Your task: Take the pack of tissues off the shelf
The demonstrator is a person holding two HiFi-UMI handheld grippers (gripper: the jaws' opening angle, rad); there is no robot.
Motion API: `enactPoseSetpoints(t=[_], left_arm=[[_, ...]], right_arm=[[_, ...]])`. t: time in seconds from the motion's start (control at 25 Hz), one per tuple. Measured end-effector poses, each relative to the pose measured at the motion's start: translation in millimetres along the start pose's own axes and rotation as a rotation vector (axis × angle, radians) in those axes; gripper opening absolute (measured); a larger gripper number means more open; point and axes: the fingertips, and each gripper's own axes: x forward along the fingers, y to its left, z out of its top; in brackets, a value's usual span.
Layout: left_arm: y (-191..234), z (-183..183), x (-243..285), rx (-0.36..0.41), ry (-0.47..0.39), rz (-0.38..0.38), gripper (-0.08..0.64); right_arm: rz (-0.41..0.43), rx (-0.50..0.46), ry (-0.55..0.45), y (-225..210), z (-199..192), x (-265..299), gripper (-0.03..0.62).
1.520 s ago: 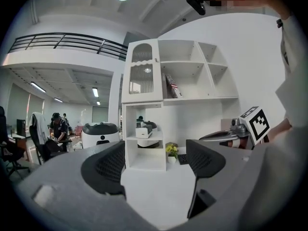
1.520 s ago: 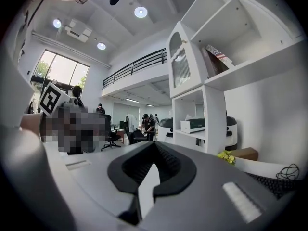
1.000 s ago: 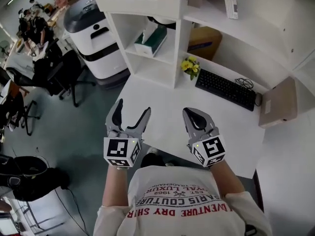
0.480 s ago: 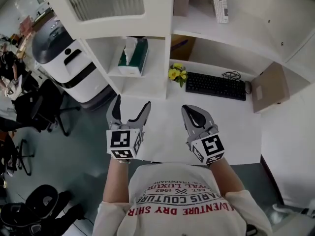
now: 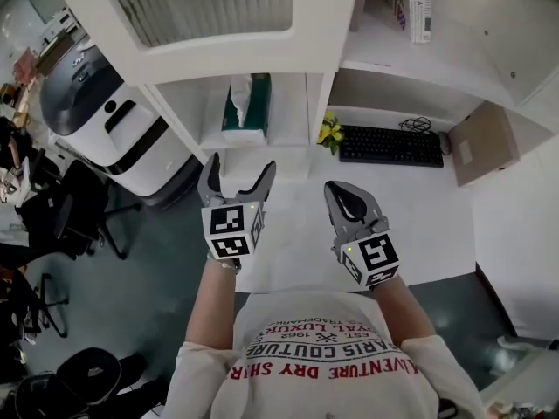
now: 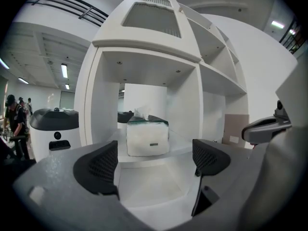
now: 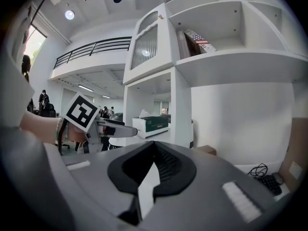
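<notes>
left claw (image 5: 238, 169): jaws wide apart, having just been opening; nothing between the pads (image 6: 102, 166); it points about level at the shelf unit and stops short of it
right claw (image 5: 341, 196): jaws pressed together, nothing in them; it is over the counter (image 5: 419, 216), just beside the left claw
pack of tissues (image 5: 245, 108): an upright box with a green top and a white tissue poking out; it sits on the shelf (image 5: 293, 138) in the open lower cubby, straight ahead of the left claw and well apart from it
from the left claw's side: the pack of tissues (image 6: 147, 136) shows in the gap between the jaws, back on the shelf (image 6: 179, 148)
counter things: a black keyboard (image 5: 390, 146), with yellow flowers (image 5: 330, 132) at the foot of the shelf post
floor, left: a grey and white machine (image 5: 105, 120) stands beside the shelf unit
</notes>
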Motion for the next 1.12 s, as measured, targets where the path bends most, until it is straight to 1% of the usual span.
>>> enactPoseSetpoints(t=[0.08, 0.28, 0.56, 0.72, 0.84, 0.92, 1.0, 1.12], left_arm=[[4.3, 3.1, 9.6, -0.006, -0.003, -0.011, 0.488], [6.6, 11.5, 36.3, 0.023, -0.005, -0.04, 0.503], [18.4, 18.7, 70.6, 0.031, -0.003, -0.006, 0.523], [19.0, 15.5, 85.0, 0.028, 0.03, -0.004, 0.523], [20.3, 10.8, 90.2, 0.05, 0.061, 0.0, 0.51], [23.4, 10.7, 91.8, 0.07, 0.061, 0.018, 0.486], [24.8, 11.8, 93.4, 0.081, 0.059, 0.028, 0.482], [26.7, 12.8, 93.7, 0.069, 0.06, 0.018, 0.465]], right_arm=[[-0.021, 0.001, 0.007, -1.0, -0.9, 7.0, 0.001], [-0.07, 0.009, 0.018, -12.1, -2.0, 21.0, 0.002], [-0.101, 0.013, 0.041, -24.7, -5.9, 35.6, 0.002], [-0.114, 0.02, 0.06, -34.1, -9.8, 41.1, 0.001], [-0.118, 0.019, 0.068, -38.4, -11.6, 44.5, 0.002], [-0.12, 0.017, 0.073, -40.3, -13.1, 45.6, 0.002], [-0.123, 0.017, 0.078, -42.3, -14.8, 45.7, 0.001], [-0.125, 0.013, 0.088, -43.1, -17.2, 44.6, 0.002]])
